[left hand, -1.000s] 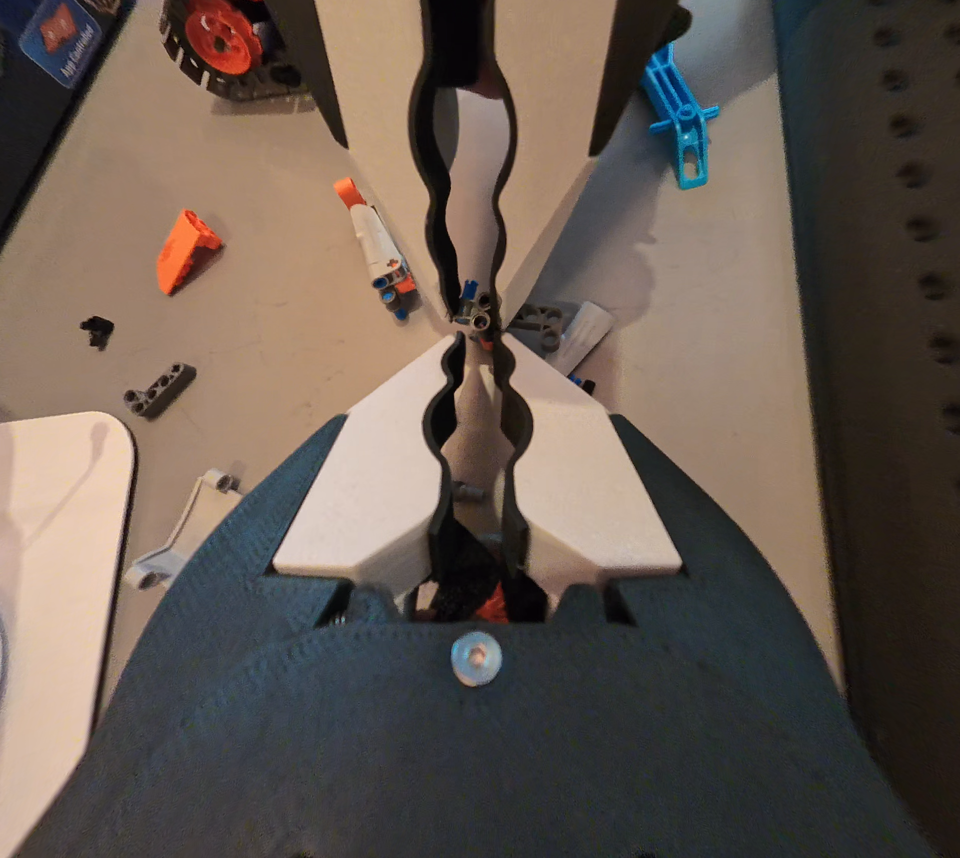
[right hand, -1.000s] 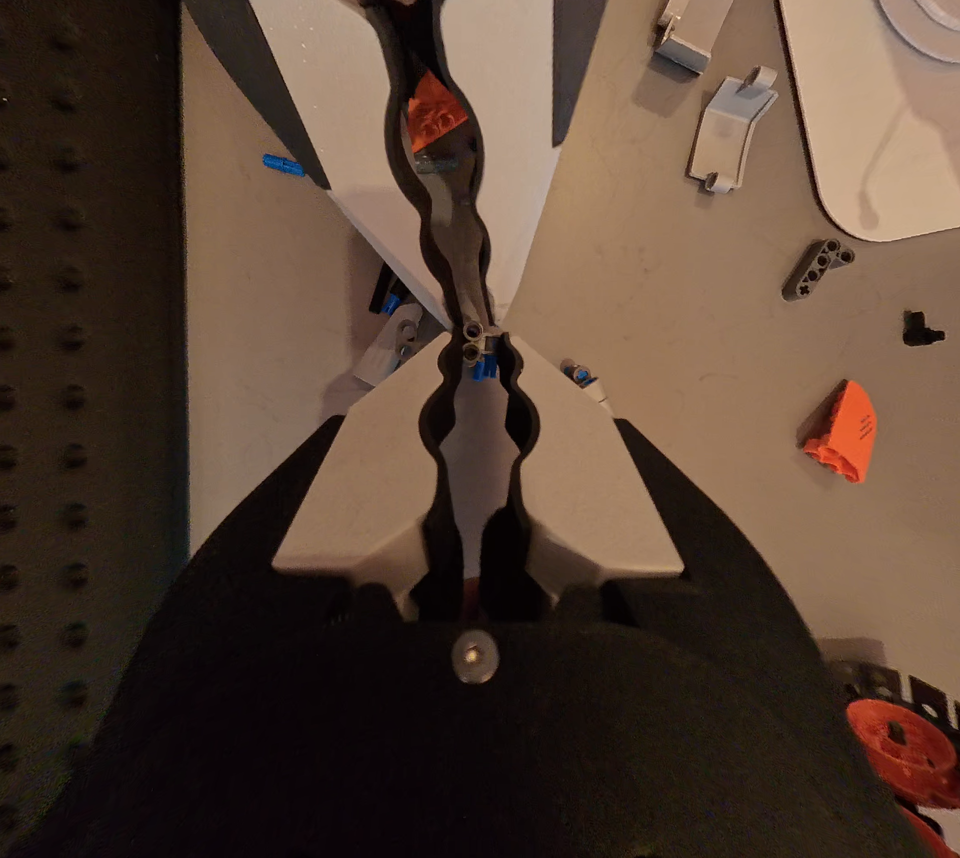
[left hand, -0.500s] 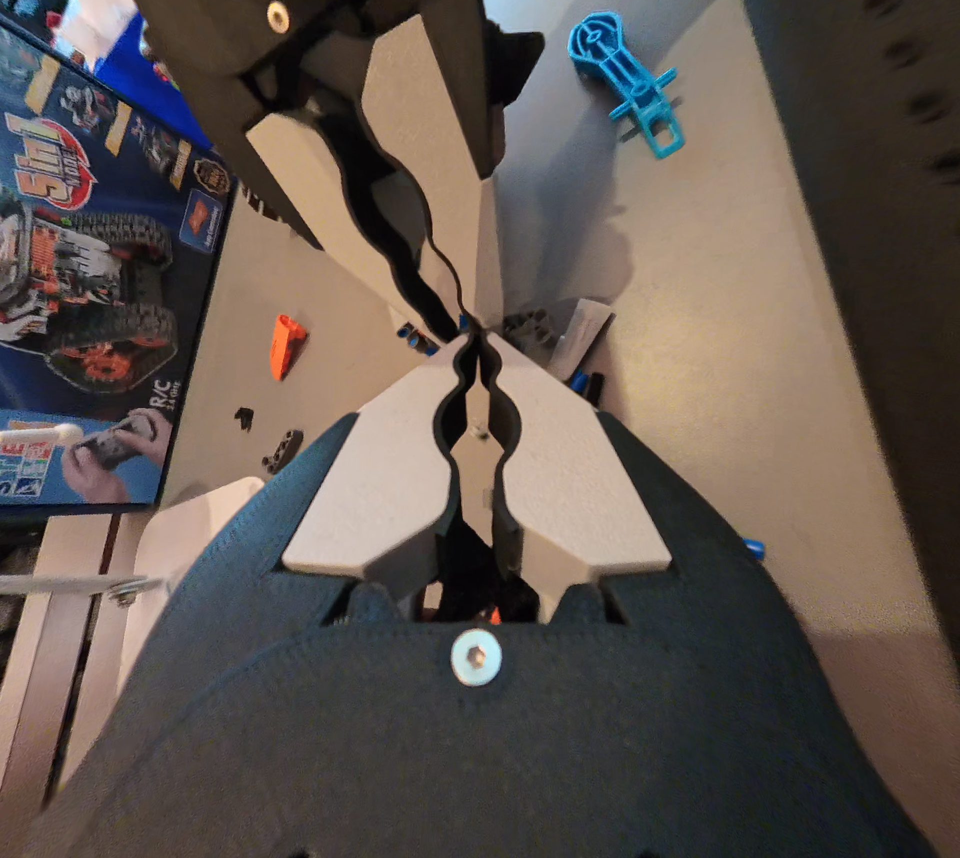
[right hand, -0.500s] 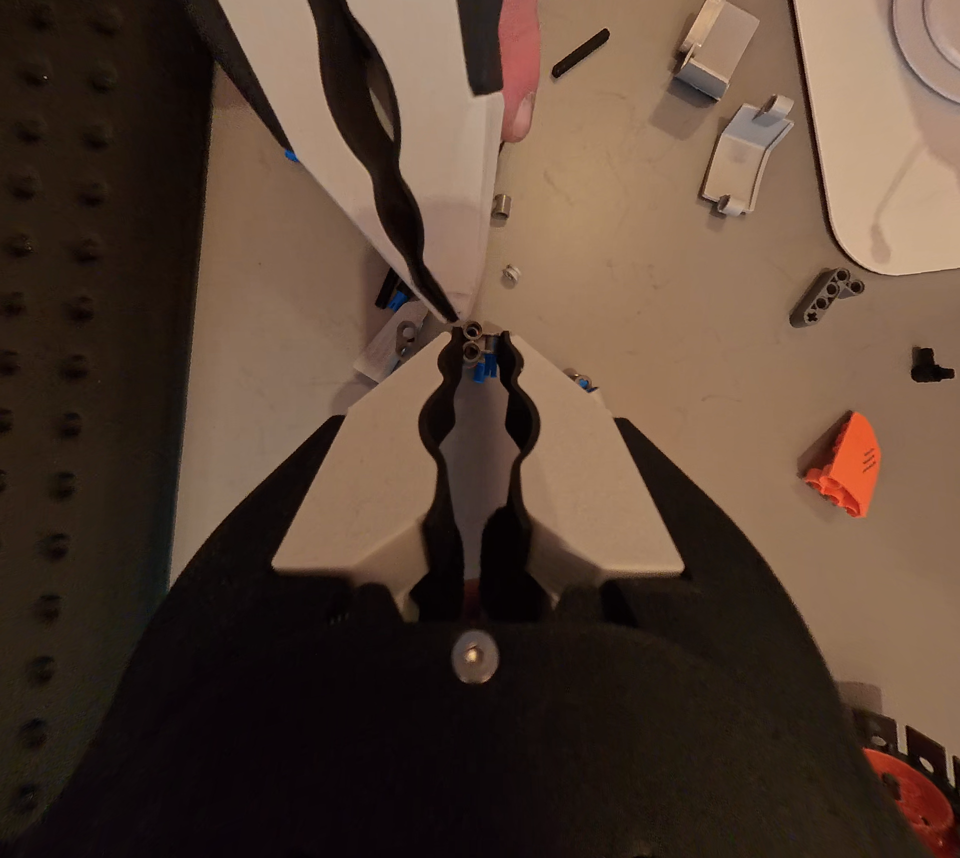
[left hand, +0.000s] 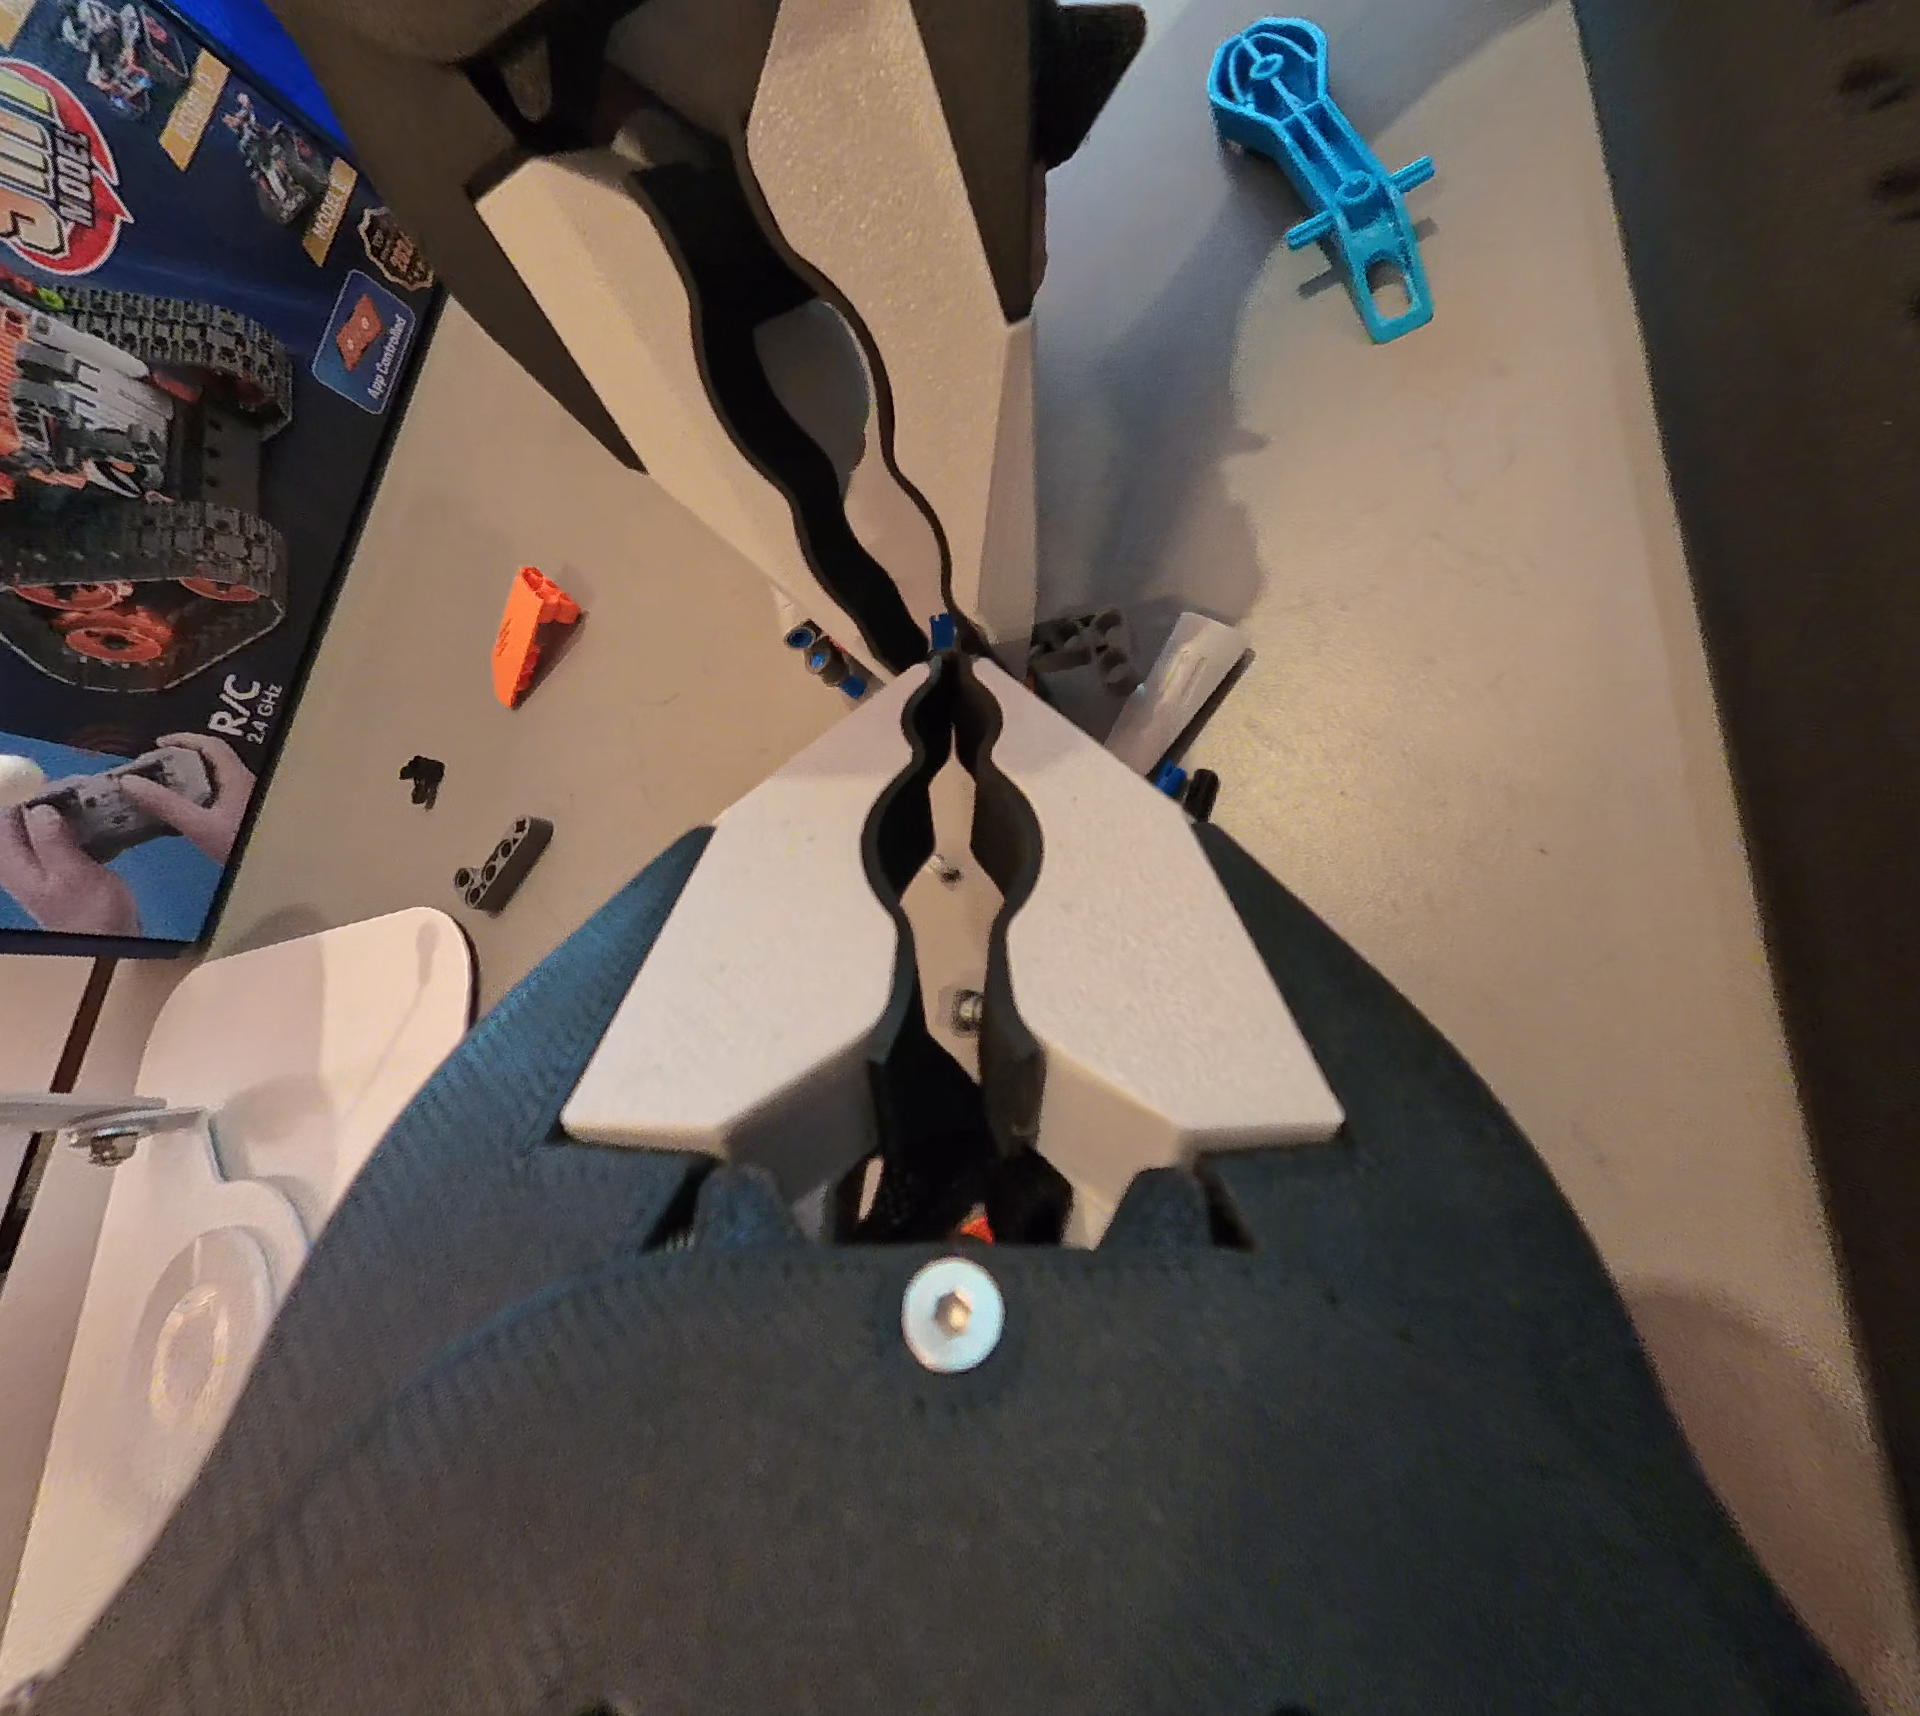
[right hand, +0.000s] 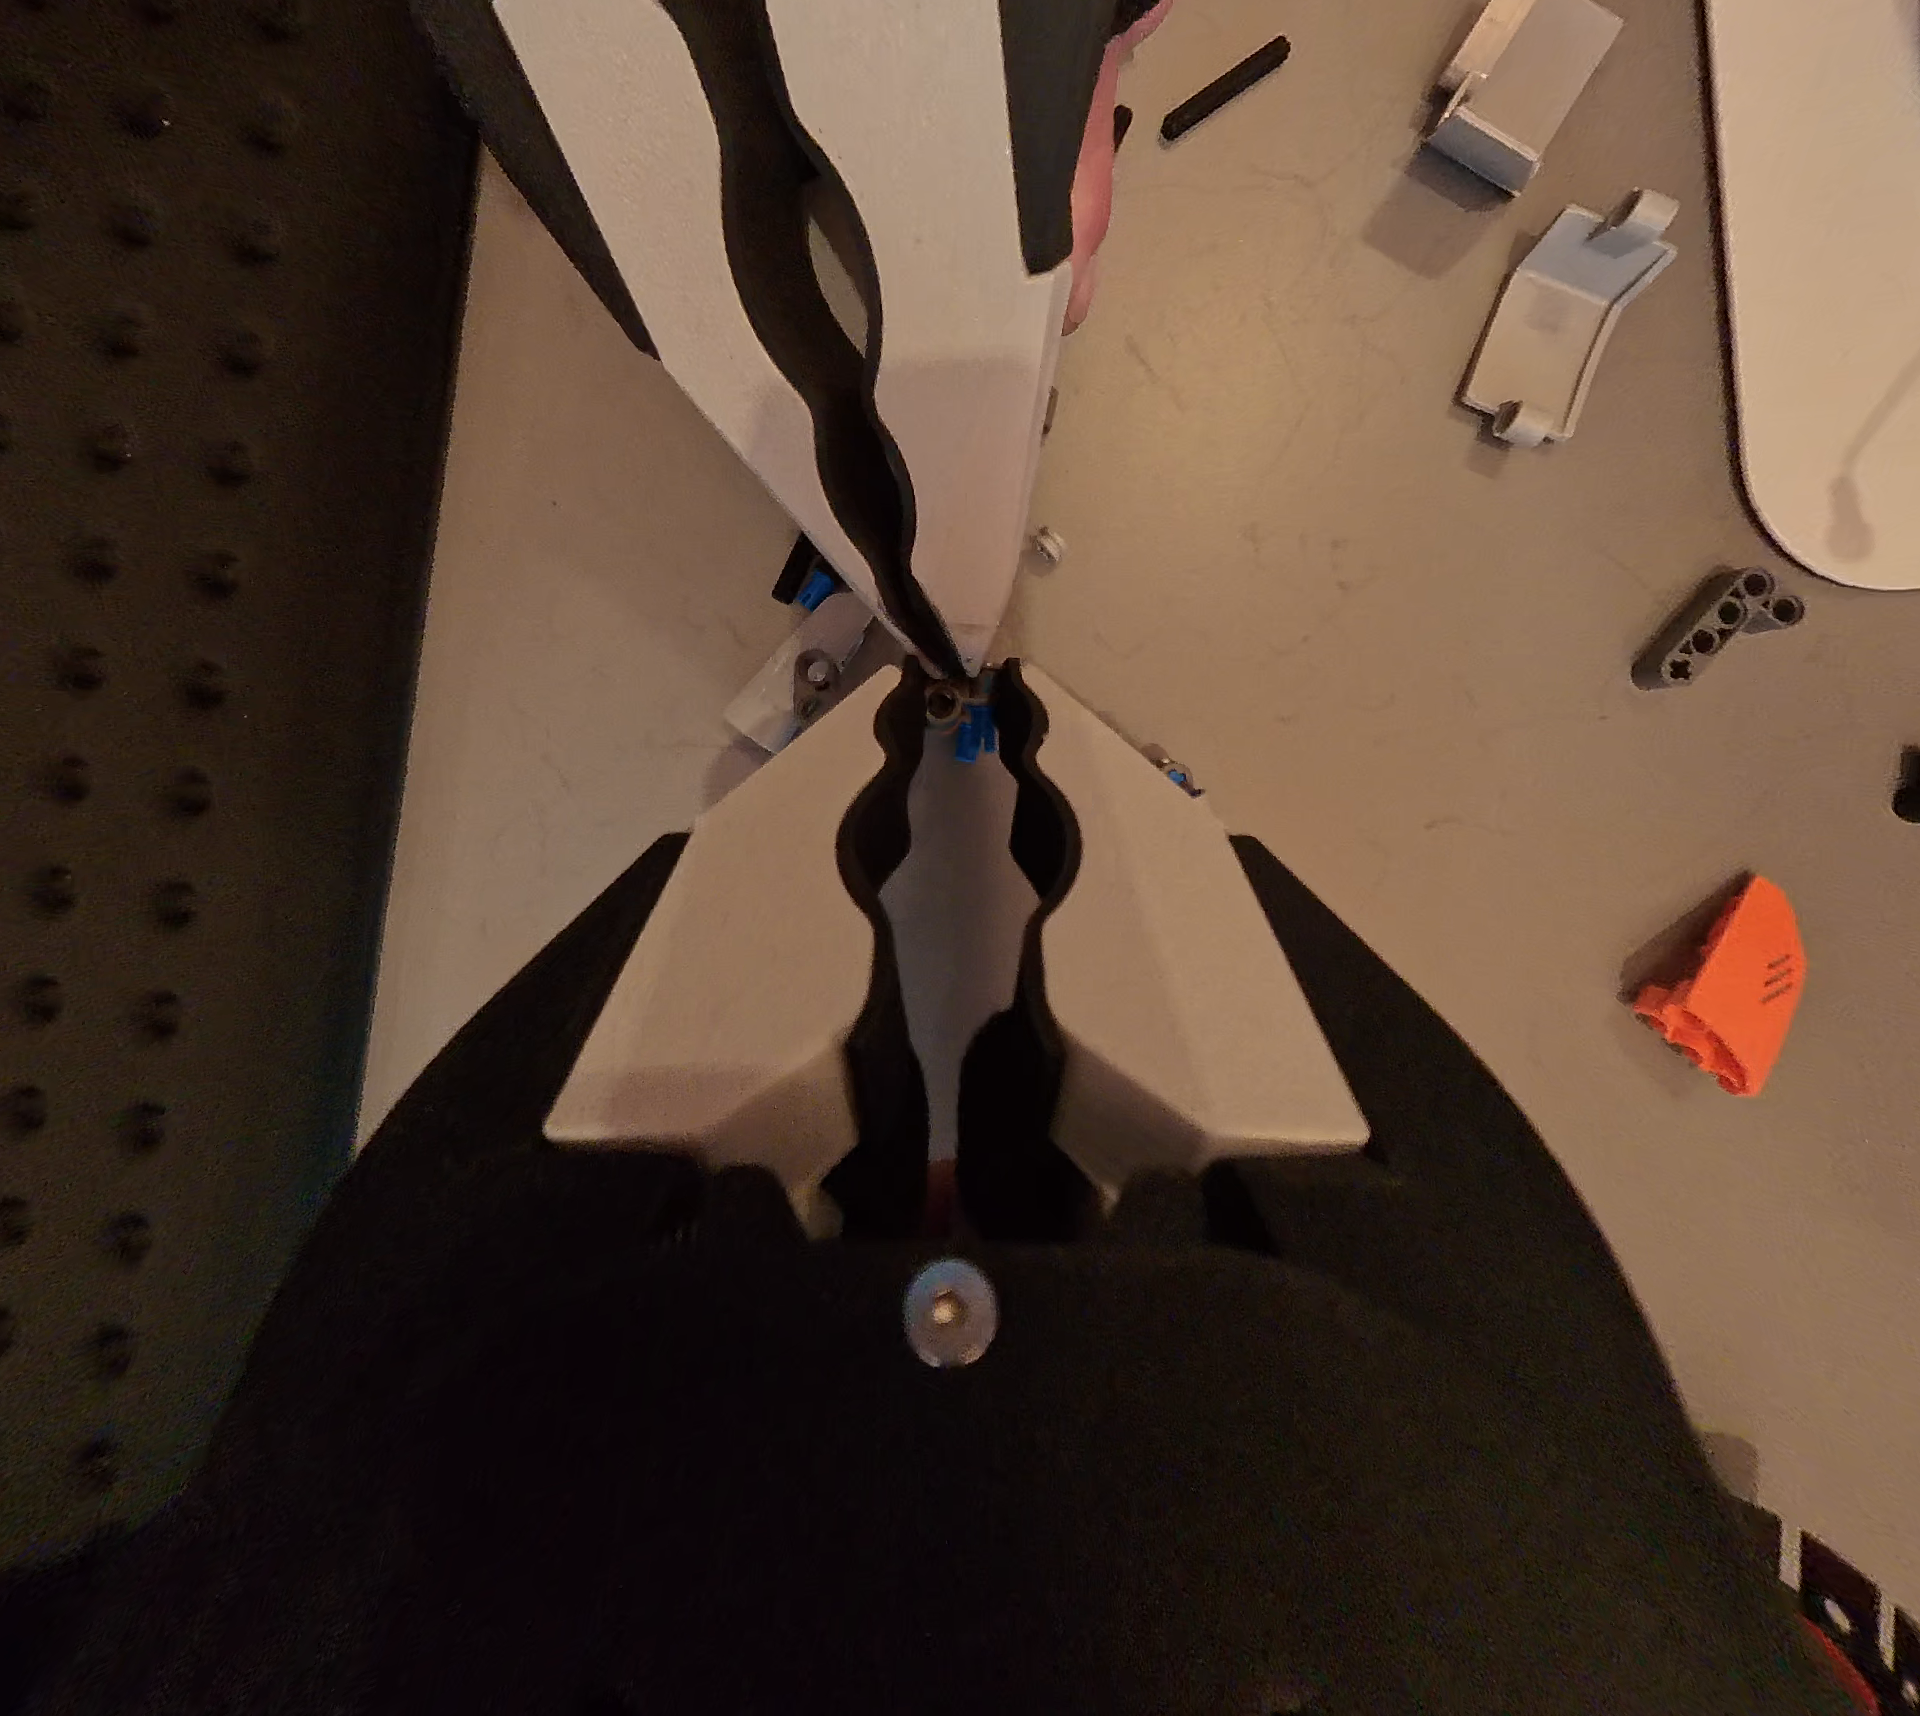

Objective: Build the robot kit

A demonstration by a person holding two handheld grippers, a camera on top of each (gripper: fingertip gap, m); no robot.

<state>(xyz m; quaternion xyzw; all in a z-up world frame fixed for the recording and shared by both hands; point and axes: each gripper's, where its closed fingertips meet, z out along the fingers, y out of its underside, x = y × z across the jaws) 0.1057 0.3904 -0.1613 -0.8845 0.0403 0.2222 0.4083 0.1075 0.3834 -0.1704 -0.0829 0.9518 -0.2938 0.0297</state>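
Above table (right hand: 1299, 523), right gripper (right hand: 961, 690) pinches small connector (right hand: 956, 710).

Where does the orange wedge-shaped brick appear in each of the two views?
Left wrist view: orange brick lies left of centre on the table, beside the toy box.
Right wrist view: orange brick lies at the right edge, below centre.
Shared landmark: the grey angled beam near it.
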